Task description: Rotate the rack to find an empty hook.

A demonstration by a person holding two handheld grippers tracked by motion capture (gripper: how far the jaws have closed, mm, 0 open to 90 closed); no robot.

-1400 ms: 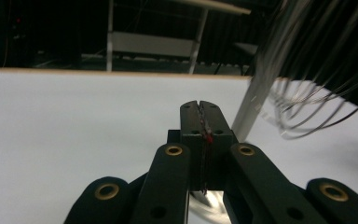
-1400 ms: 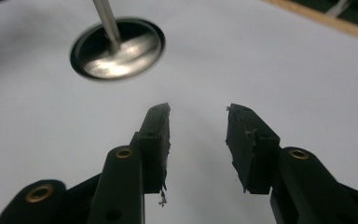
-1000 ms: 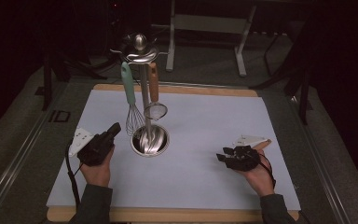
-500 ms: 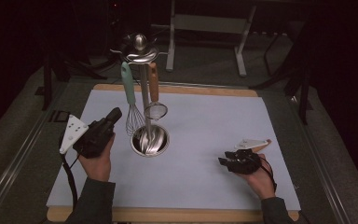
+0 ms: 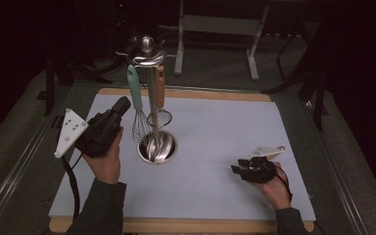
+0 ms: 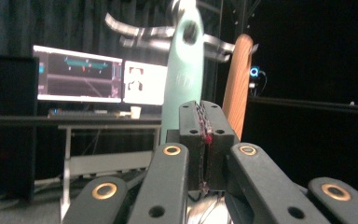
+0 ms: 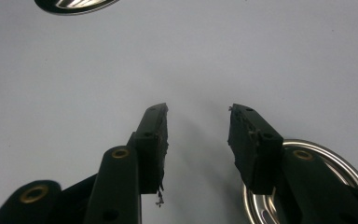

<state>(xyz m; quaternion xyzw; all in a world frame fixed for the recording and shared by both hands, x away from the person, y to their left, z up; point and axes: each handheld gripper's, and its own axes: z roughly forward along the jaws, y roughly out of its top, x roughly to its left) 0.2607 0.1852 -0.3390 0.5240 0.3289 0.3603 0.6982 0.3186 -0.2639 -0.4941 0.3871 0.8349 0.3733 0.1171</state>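
- Dark surroundings ring a pale blue-grey mat point(image 5: 215, 147) laid on a wooden board at the table; in the left gripper view 2 lit monitors point(image 6: 98, 74) glow on a desk far behind
- near the mat's back-left part stands a shiny metal utensil stand point(image 5: 149, 98) with a round base point(image 5: 157, 147) and hook arms at its top
- from the hooks hang a whisk with a teal handle point(image 5: 136, 95) and a strainer with a wooden handle point(image 5: 159, 88); both hang upright, side by side, over the base
- left gripper point(image 5: 120, 106) is held in the air just left of the stand, pointing toward the whisk handle; its grey plate sticks out at the left
- in the left gripper view its 2 pads point(image 6: 204, 135) are pressed together with nothing between them; the teal handle point(image 6: 184, 70) and wooden handle point(image 6: 237, 79) rise just beyond, not touched
- right gripper point(image 5: 240, 169) lies low over the mat at the right front, well apart from the stand
- in the right gripper view its jaws are spread, with bare mat point(image 7: 191, 70) between them; a round shiny metal piece point(image 7: 335, 163) sits behind its right jaw, though I cannot tell what it is
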